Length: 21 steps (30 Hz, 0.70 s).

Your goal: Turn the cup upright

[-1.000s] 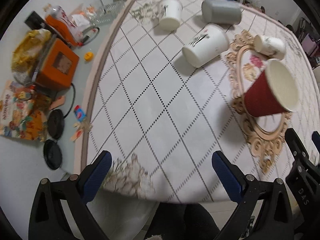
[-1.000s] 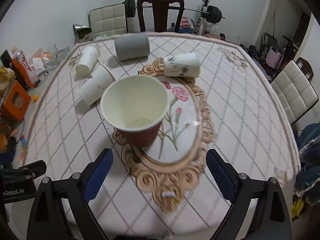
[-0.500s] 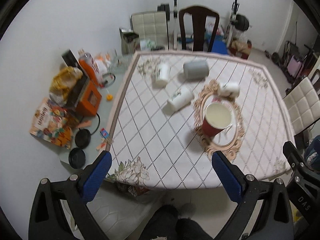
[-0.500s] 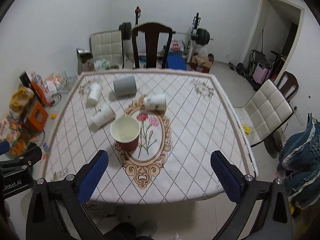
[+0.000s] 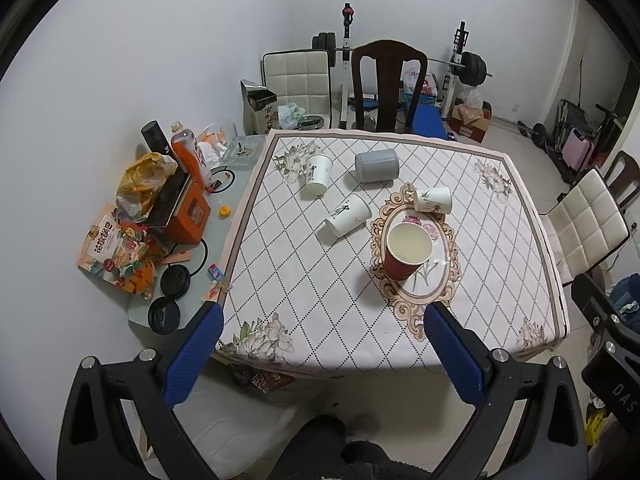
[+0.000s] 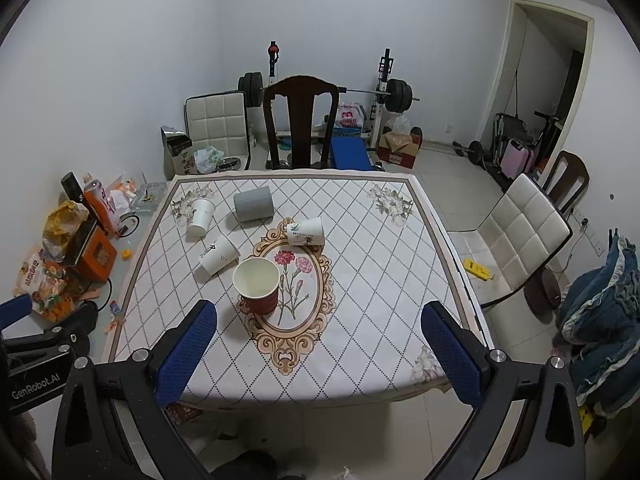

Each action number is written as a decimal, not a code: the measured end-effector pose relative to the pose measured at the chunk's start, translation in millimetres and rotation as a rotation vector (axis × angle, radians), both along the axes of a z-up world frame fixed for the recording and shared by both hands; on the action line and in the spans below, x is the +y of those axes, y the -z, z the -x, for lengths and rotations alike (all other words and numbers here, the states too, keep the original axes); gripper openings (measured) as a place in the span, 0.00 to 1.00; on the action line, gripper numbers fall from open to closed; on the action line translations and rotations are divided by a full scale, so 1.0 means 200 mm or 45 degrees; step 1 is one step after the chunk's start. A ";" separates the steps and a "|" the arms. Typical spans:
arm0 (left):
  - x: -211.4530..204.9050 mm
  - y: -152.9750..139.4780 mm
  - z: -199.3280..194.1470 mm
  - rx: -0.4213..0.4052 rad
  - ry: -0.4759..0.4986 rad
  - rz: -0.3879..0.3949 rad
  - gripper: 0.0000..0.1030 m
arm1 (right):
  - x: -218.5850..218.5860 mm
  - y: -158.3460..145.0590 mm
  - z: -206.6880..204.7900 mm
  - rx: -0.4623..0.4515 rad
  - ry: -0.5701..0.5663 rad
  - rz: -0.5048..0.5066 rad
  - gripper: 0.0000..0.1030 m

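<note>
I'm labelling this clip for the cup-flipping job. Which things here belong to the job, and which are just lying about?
Job:
red cup, already upright
three white paper cups on their sides
grey cup on its side
left gripper and right gripper, both open

Lying about:
orange box
snack bag
dark wooden chair

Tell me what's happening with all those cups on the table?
A person holds a two-finger gripper in each hand, and both the left gripper and the right gripper are open, empty and held back from the table. The red paper cup stands upright on the oval flower pattern. Three white paper cups and a grey cup lie on their sides, not yet flipped.
</note>
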State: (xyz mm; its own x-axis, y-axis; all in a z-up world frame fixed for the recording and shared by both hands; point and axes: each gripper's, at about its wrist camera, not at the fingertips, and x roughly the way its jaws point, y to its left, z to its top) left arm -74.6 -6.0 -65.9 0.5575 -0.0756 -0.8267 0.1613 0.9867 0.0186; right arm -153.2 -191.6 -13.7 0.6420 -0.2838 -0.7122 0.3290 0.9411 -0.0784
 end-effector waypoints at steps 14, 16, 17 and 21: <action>0.01 -0.04 0.07 -0.024 -0.023 -0.017 0.99 | 0.02 -0.05 0.06 -0.009 0.000 0.008 1.00; 0.02 -0.03 0.07 -0.013 -0.035 -0.020 0.99 | 0.02 -0.05 0.06 -0.002 0.001 0.012 1.00; 0.02 -0.03 0.08 -0.007 -0.039 -0.019 0.99 | 0.03 -0.05 0.06 0.003 0.003 0.015 1.00; 0.02 -0.01 0.08 0.007 -0.050 -0.029 0.99 | 0.04 -0.03 0.06 0.012 -0.001 0.011 1.00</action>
